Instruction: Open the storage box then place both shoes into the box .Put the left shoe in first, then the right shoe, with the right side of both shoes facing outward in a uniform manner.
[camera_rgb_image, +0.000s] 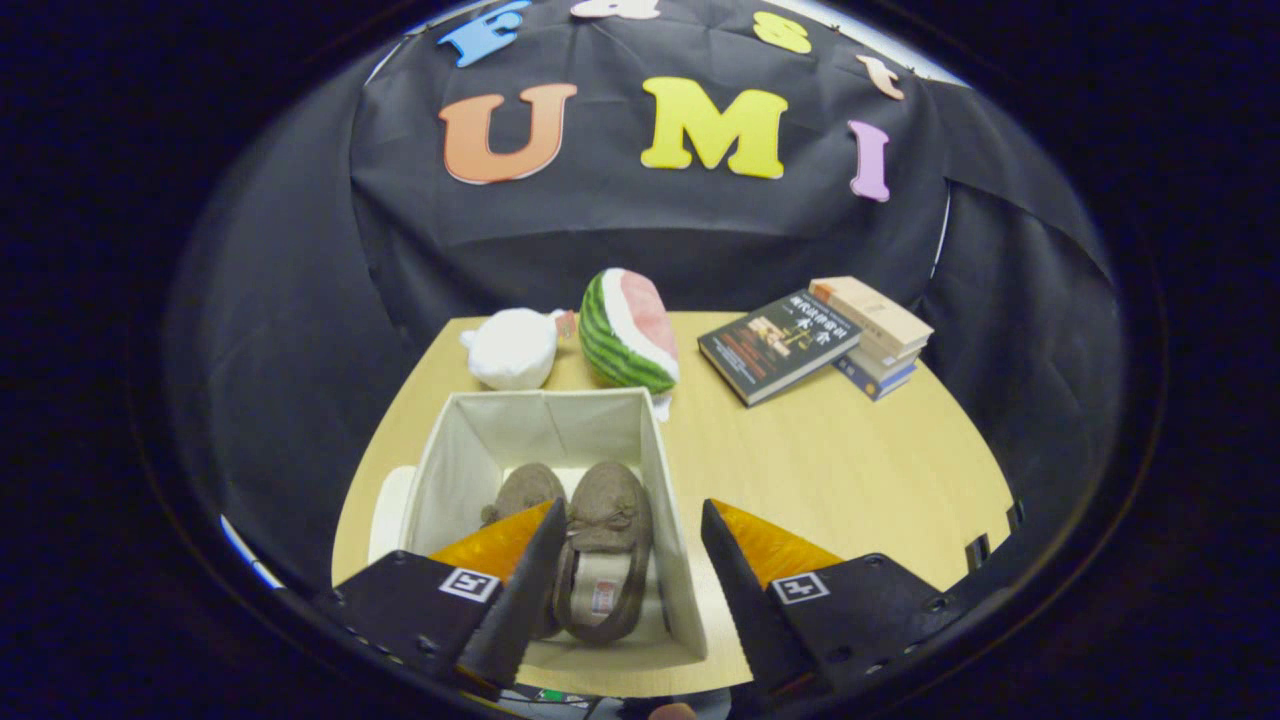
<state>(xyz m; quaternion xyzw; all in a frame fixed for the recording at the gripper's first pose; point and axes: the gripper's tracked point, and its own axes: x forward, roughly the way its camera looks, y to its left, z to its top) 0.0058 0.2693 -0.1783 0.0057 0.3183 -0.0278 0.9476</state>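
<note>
Both shoes (590, 545) are being seen inside the box (545, 415); gripper (630, 530), jaws spread and empty, is best being lifted straight clear.

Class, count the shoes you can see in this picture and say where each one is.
2. Both lie inside the open storage box: one shoe between the open tongs, the other shoe beside it, partly behind one finger. The tongs grip nothing.
</note>
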